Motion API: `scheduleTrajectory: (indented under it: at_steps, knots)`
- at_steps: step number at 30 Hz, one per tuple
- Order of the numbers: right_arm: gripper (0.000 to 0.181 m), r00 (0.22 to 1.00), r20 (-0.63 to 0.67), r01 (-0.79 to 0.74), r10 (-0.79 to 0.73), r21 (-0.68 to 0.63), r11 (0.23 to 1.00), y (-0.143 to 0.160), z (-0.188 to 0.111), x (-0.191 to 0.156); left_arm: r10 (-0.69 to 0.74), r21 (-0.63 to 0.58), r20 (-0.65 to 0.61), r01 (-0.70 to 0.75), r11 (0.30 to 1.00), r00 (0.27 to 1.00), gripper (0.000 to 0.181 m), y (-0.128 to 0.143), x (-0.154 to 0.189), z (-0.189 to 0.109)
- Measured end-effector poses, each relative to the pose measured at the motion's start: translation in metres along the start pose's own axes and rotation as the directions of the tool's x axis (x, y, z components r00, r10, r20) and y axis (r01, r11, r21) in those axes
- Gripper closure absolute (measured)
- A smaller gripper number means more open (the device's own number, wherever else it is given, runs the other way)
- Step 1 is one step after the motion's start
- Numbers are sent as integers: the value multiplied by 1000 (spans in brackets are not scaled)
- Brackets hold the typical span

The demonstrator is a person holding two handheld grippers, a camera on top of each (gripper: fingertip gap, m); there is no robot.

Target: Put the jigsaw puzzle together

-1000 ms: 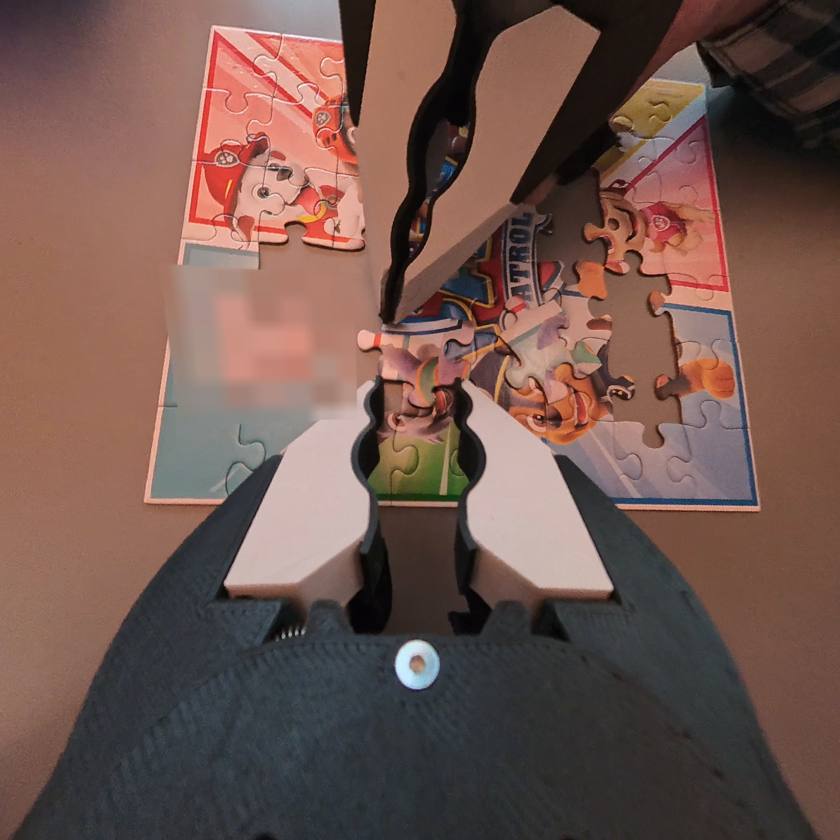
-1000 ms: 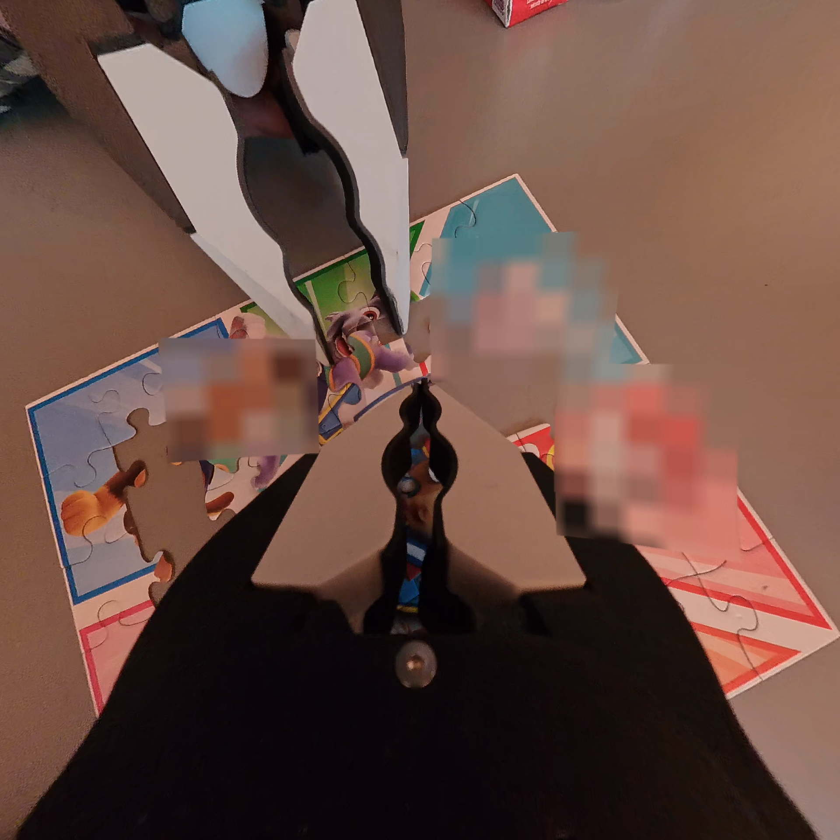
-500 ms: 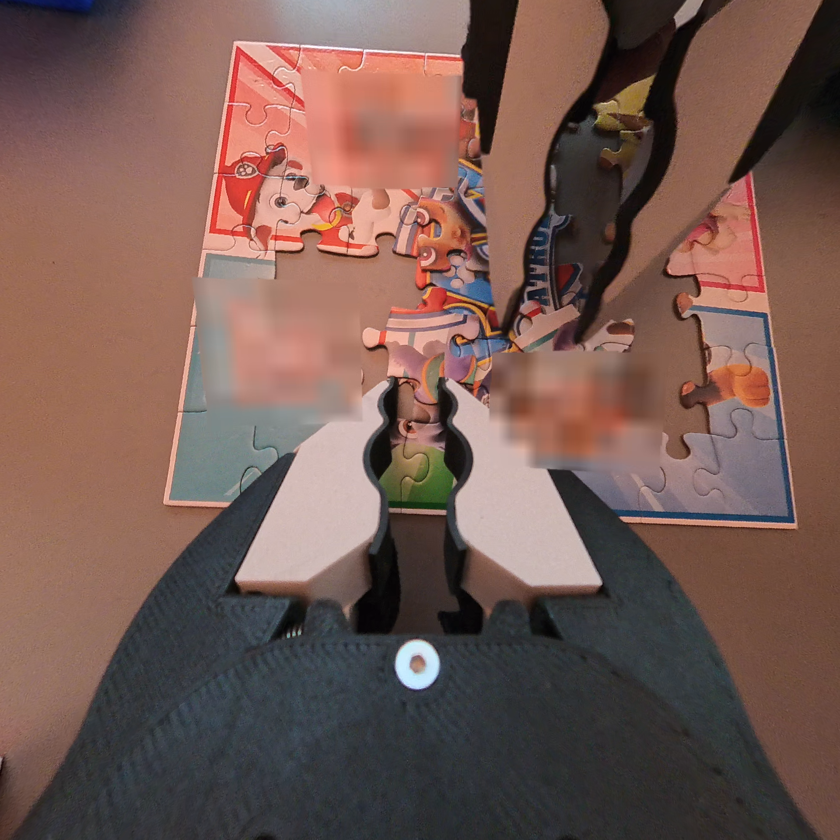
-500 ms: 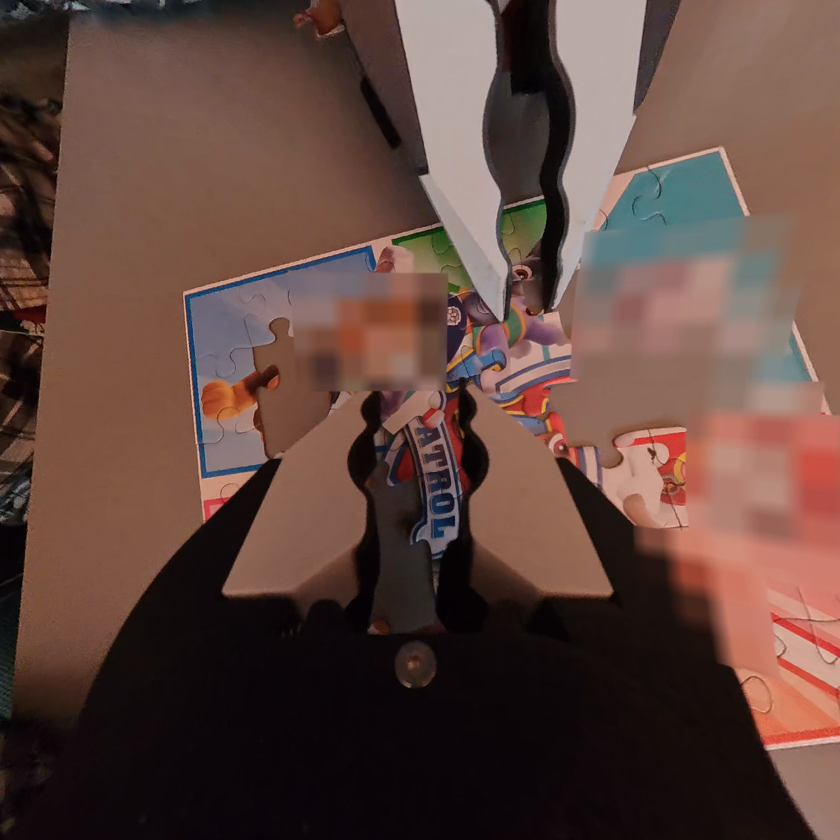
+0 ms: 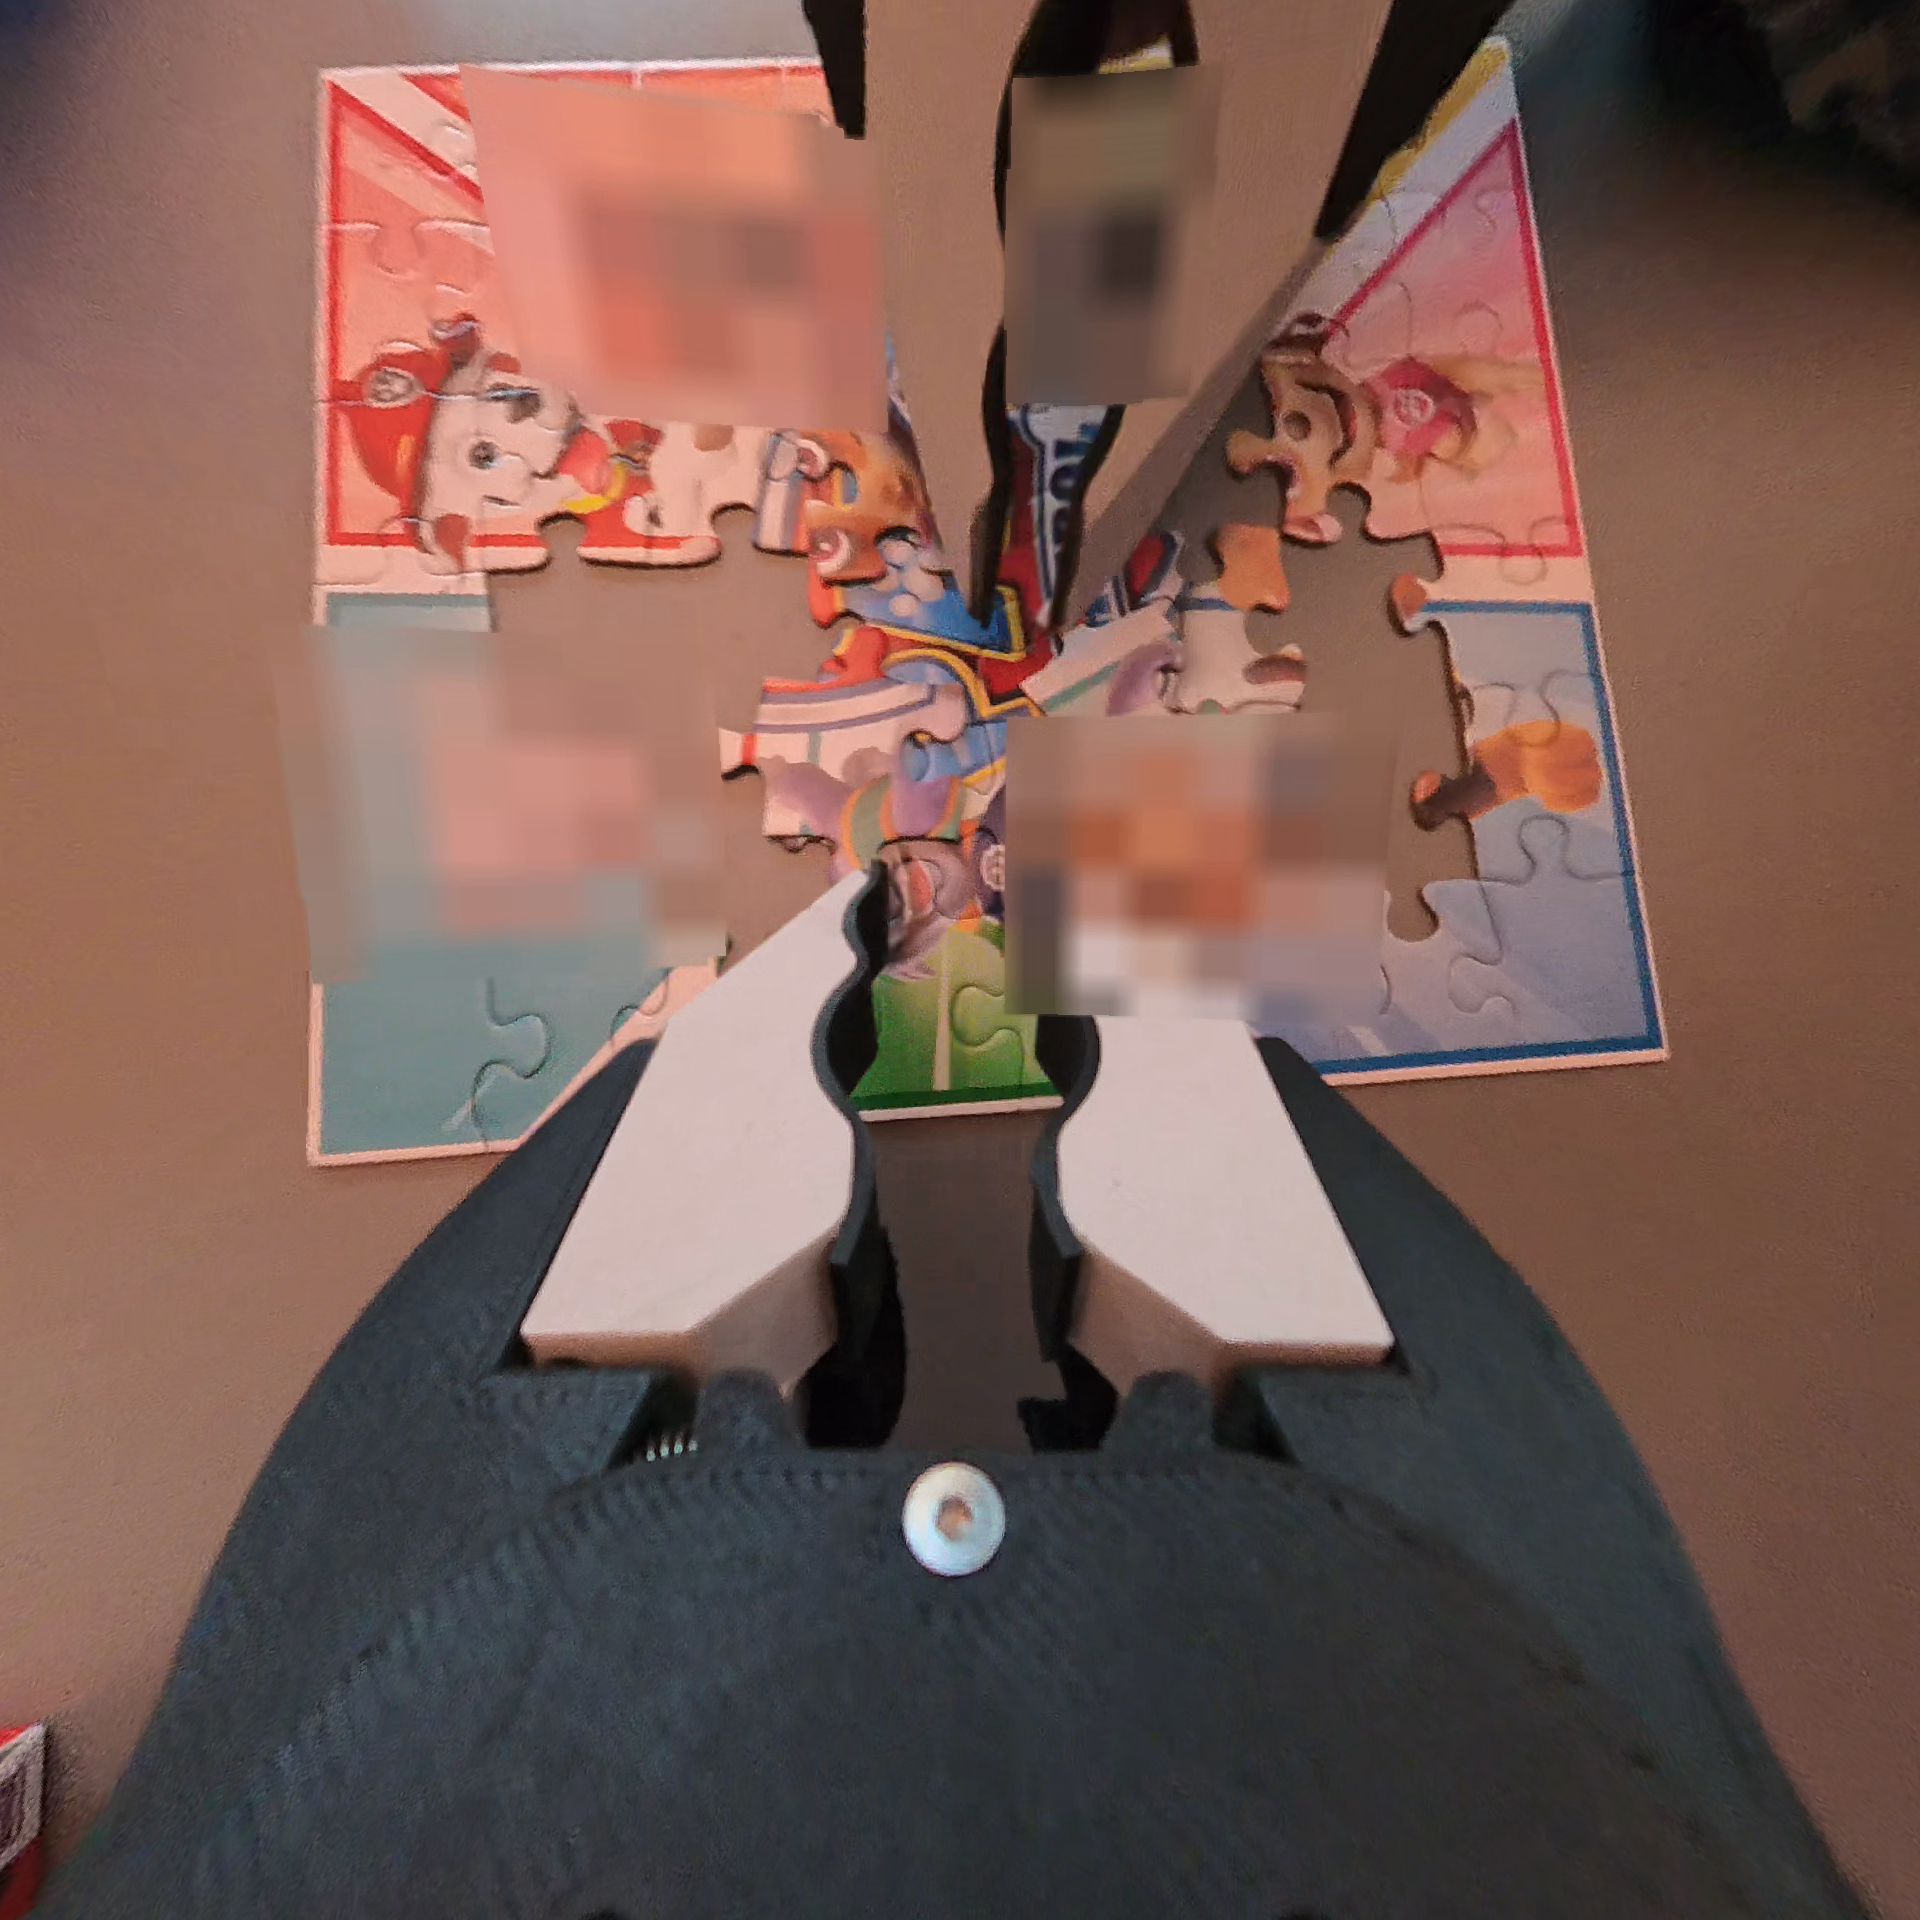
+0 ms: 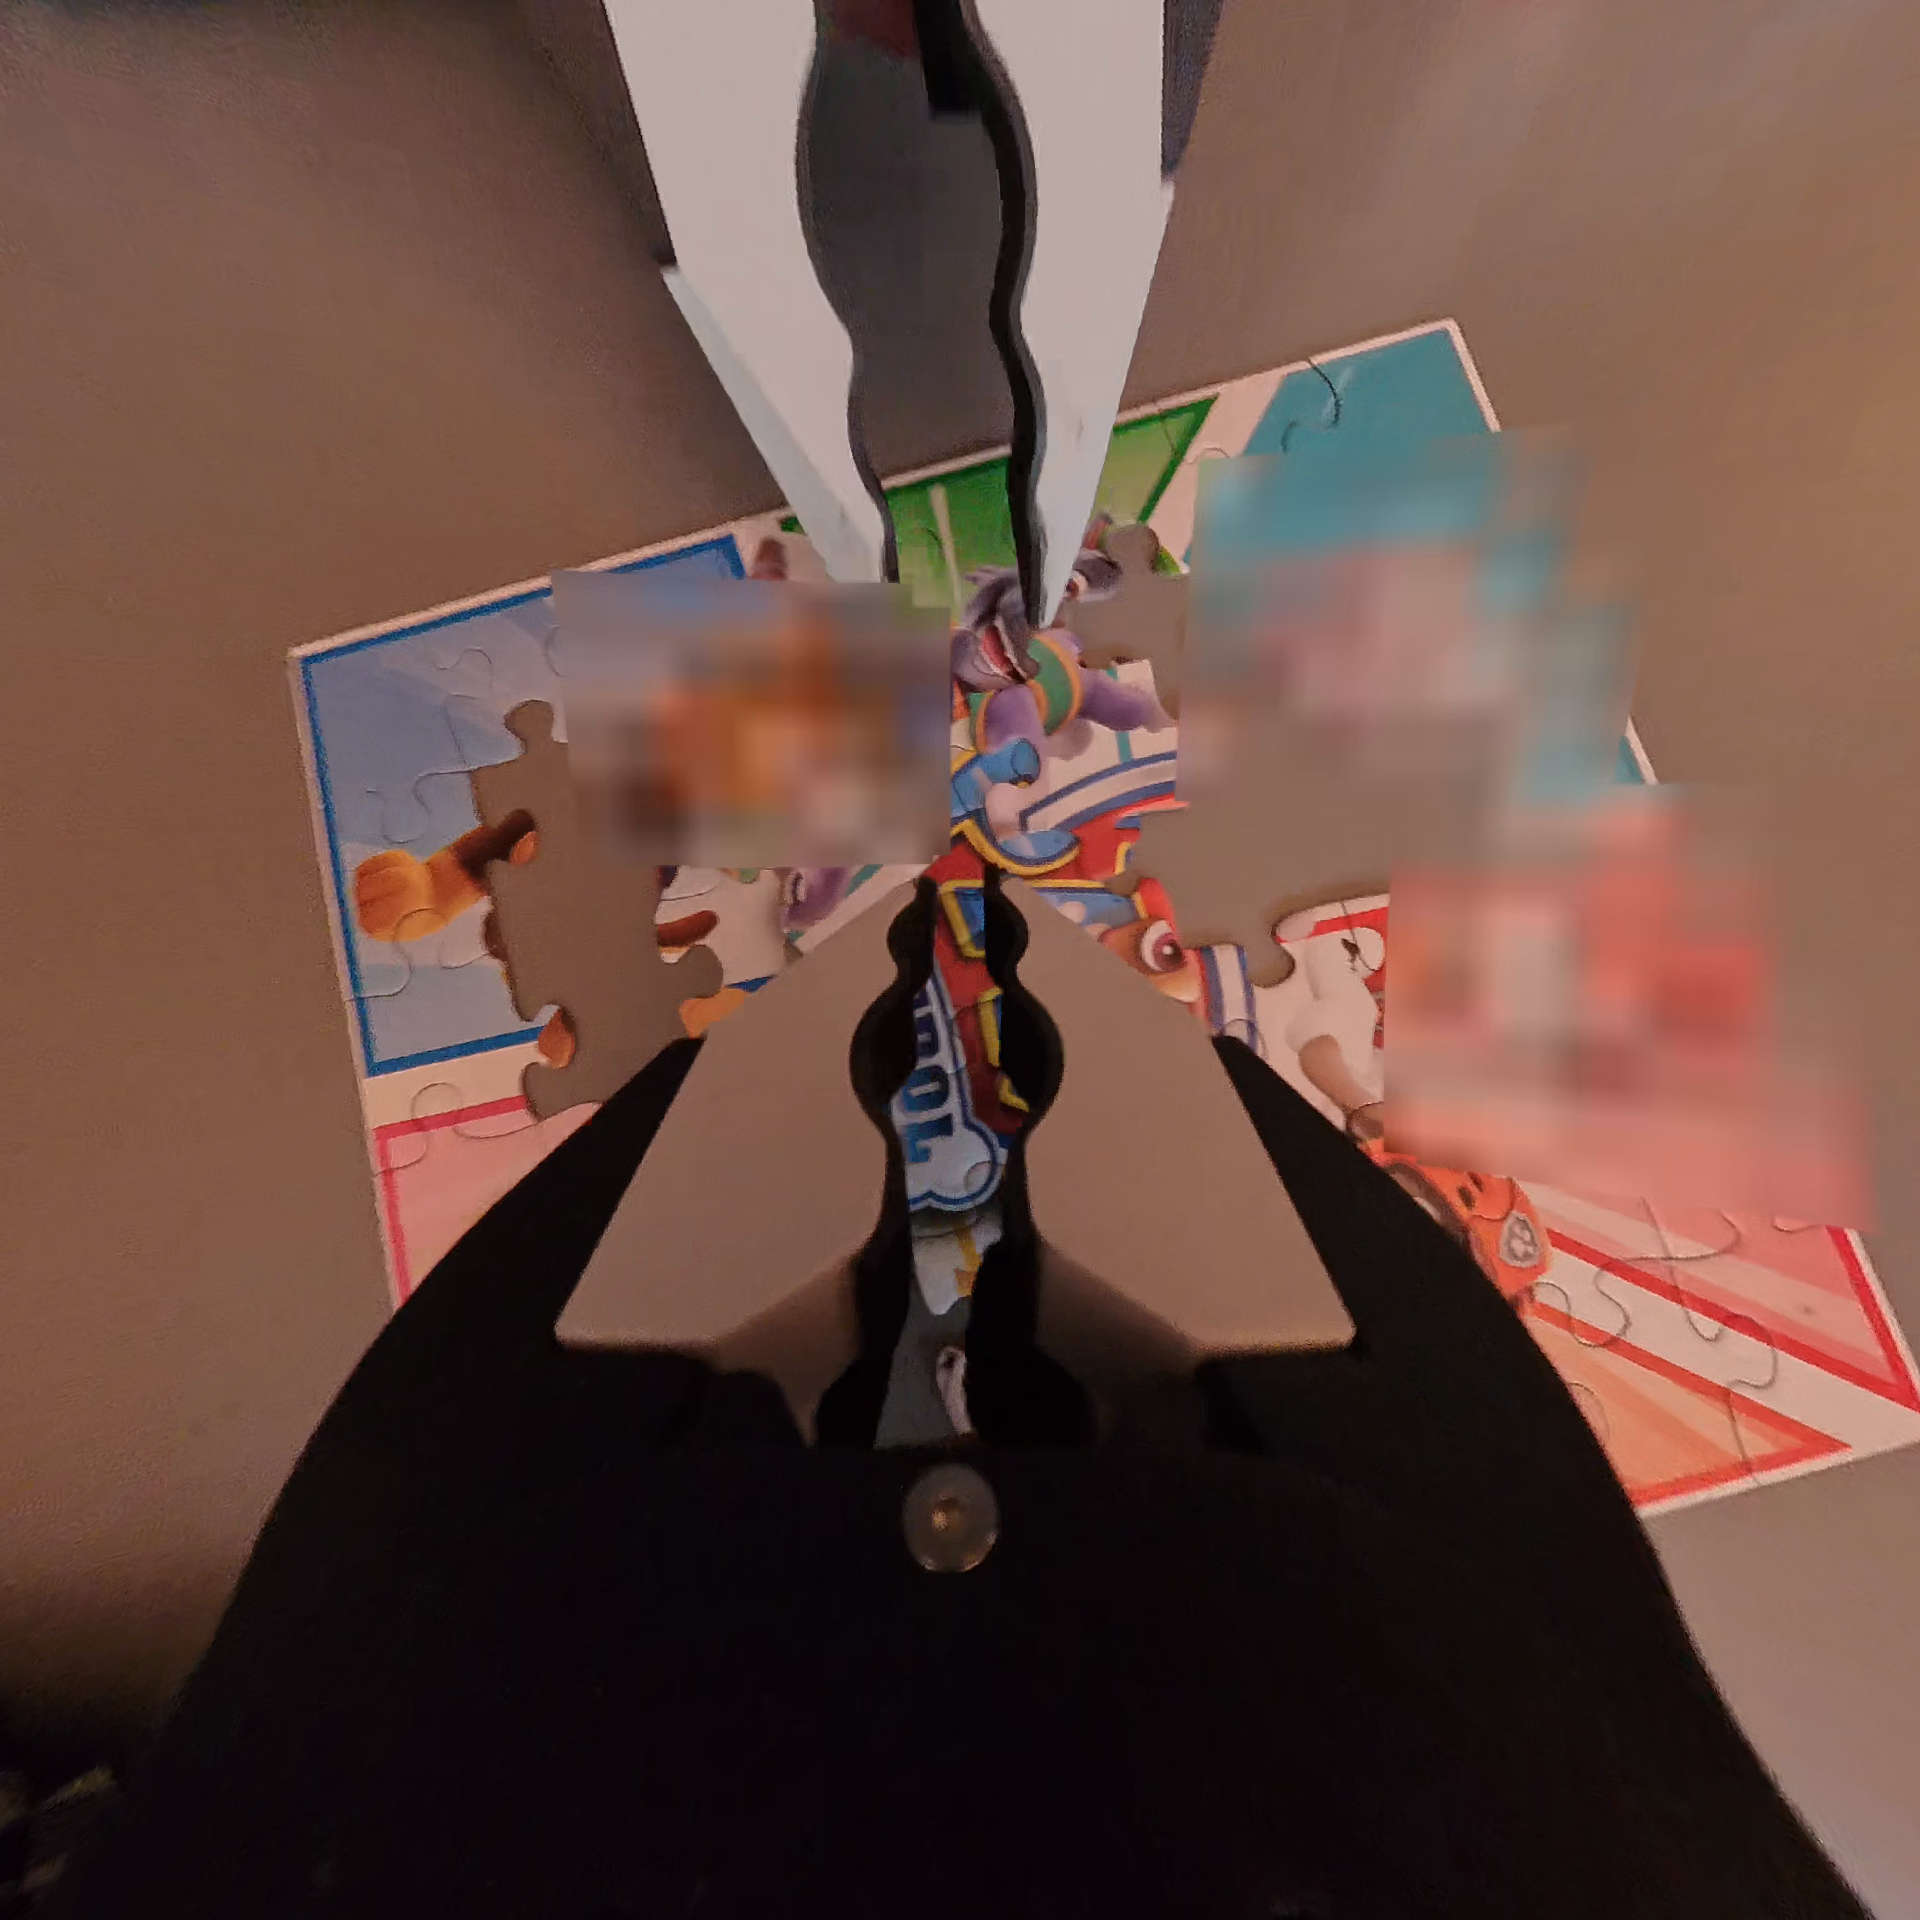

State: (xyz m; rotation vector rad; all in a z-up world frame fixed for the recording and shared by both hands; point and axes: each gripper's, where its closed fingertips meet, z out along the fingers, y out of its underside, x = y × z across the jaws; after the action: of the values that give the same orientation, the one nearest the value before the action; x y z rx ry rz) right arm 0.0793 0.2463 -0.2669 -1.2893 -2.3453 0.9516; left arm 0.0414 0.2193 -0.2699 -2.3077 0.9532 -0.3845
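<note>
The jigsaw puzzle (image 5: 416, 1039) lies flat on the brown table, partly assembled, with the border joined. One bare gap (image 5: 623, 644) is at its left middle and another gap (image 5: 1351, 727) at its right middle. My left gripper (image 5: 954, 894) is open and empty, tips just above the puzzle's near middle. My right gripper (image 5: 1023, 613) comes in from the far side, jaws narrowly apart, tips at the centre pieces. In the right wrist view the right gripper (image 6: 958, 888) holds nothing, over the puzzle (image 6: 416, 748). The left gripper (image 6: 961, 592) faces it.
A red box (image 5: 16, 1787) pokes in at the near left corner of the left wrist view. Brown table (image 6: 260, 416) surrounds the puzzle on all sides. Mosaic patches cover parts of the picture. My right fingertips sit around 5 centimeters from my left ones.
My right gripper opened, swung toward the puzzle's right side, then came back to the centre with its jaws narrowed. My left gripper drew slightly back and stayed open.
</note>
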Motion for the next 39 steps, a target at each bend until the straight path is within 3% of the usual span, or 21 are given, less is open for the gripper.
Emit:
scheduleTrajectory:
  at_steps: [5,17,23,28,33,39]
  knots:
    - [149,996,88,6,-3,-30,1000,7,2,-18,43,-15,-73,-44,999,996,150,-1,19,3]
    - [165,997,55,63,-62,-26,998,0,11,-18,93,-10,-63,-94,996,994,156,-8,26,12]
    - [166,998,24,67,-66,-33,997,0,11,-13,20,89,100,-29,996,995,158,-19,-15,-2]
    - [180,997,-12,79,-79,-41,996,0,10,-9,-2,57,130,-6,998,992,157,-12,-27,6]
    - [181,994,-46,97,-100,-58,994,1,9,-6,-23,59,117,16,998,993,160,-11,-27,12]
    - [152,995,-91,46,-49,-32,998,-3,6,3,-53,82,142,41,996,988,158,-15,-40,9]
